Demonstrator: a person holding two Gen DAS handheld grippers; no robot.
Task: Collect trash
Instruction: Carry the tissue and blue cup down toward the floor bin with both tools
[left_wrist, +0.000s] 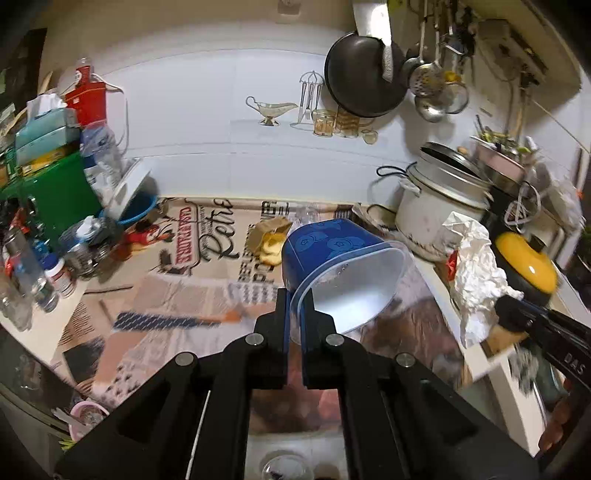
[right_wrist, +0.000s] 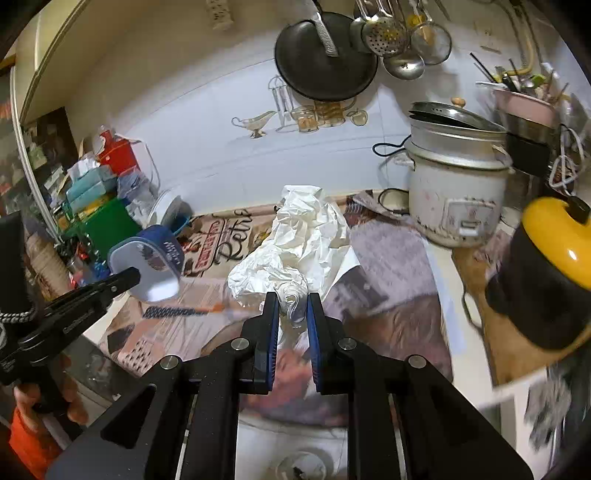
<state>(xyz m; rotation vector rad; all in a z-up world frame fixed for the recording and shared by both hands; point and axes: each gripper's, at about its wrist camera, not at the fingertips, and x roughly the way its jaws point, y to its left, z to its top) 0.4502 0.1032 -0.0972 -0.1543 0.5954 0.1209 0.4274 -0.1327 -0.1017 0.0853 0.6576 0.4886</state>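
My left gripper is shut on the rim of an empty blue plastic tub, held tilted above the counter with its white inside facing me. The tub also shows in the right wrist view. My right gripper is shut on a crumpled white plastic bag and holds it above the counter. The bag also shows at the right of the left wrist view. A crumpled brown paper scrap lies on the printed counter cloth behind the tub.
A white rice cooker and a yellow-lidded black pot stand at the right. Bottles, jars and a green box crowd the left. A black pan and ladles hang on the wall. A sink drain lies below the grippers.
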